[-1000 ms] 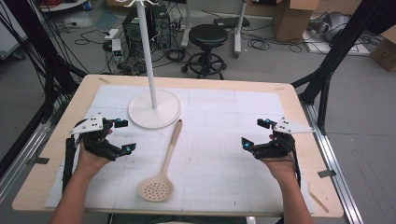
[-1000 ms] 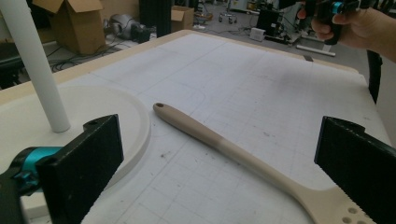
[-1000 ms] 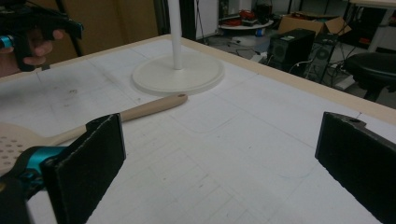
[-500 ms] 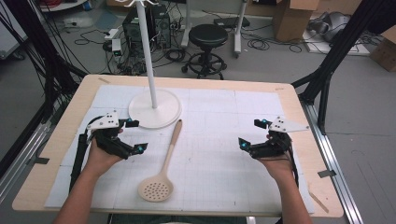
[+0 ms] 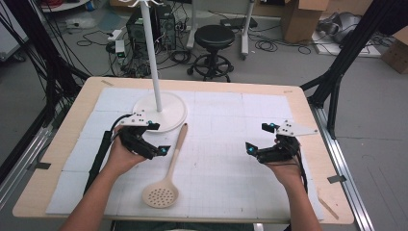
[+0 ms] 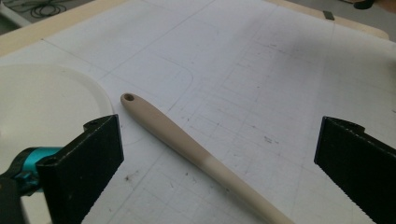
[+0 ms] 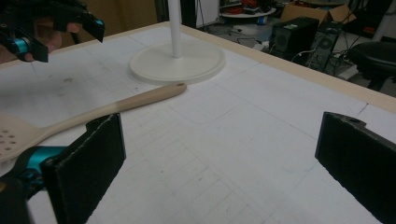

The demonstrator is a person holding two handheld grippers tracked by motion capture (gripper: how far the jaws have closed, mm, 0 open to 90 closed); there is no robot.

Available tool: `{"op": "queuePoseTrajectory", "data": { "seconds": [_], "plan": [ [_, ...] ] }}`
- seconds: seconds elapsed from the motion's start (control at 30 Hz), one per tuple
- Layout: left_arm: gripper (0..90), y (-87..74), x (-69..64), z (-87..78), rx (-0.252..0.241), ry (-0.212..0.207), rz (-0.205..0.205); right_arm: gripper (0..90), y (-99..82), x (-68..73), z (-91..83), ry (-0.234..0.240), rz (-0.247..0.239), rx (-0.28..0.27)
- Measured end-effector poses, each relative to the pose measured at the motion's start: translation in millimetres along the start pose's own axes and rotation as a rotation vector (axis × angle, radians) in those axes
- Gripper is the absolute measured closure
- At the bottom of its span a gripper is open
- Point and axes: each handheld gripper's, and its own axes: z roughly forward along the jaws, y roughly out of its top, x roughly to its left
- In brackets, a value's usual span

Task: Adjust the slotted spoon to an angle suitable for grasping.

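Left claw [image 5: 155, 139] spread wide, poised just beside the pale beige wooden slotted spoon [image 5: 169, 169] lying flat on the white gridded desk [image 5: 226, 159]; long handle running away toward the white round stand base [image 5: 166, 109]. Right claw [image 5: 261, 138] also spread, well apart, farther off.

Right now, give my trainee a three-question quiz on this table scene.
1. True or false: the left hand-held gripper is shut on the slotted spoon.
2. Which end of the spoon lies nearest the white stand base?
A. the perforated bowl
B. the handle tip with the hole
C. neither; the spoon lies on the base
3. Fill in: the right hand-held gripper hovers with its jaws ____.

Key:
1. False. Its jaws stand wide, with the handle on the table between them in the left gripper view.
2. B
3. open
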Motion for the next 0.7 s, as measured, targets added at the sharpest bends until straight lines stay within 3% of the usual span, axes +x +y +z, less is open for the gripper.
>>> {"op": "queuePoseTrajectory", "data": {
  "seconds": [0.07, 0.17, 0.23, 0.3, 0.43, 0.7],
  "plan": [
    [2.5, 4.6, -0.7, 10.1, 0.042, 0.016, 0.005, 0.4, -0.2, -0.7, 0.7, -0.002, -0.004, 0.003],
    [14.1, 6.6, -0.7, 15.3, 0.059, 0.013, 0.008, 0.4, -1.0, -0.6, 2.6, -0.002, -0.003, 0.015],
    [15.3, 6.7, -0.3, 20.6, 0.075, 0.003, 0.011, 0.4, -1.5, -0.6, 3.2, -0.003, -0.006, 0.020],
    [15.4, 4.3, 2.0, 28.4, 0.124, 0.031, -0.001, 0.4, -1.9, -0.8, 3.4, -0.004, -0.004, 0.019],
    [17.4, 2.8, 3.7, 34.5, 0.161, 0.046, -0.024, 0.5, -2.4, -1.4, 3.2, -0.005, 0.001, 0.020],
    [18.8, 4.6, 4.9, 41.8, 0.205, 0.054, -0.057, 0.5, -3.2, -2.5, 3.6, -0.008, 0.003, 0.025]
  ]
}}
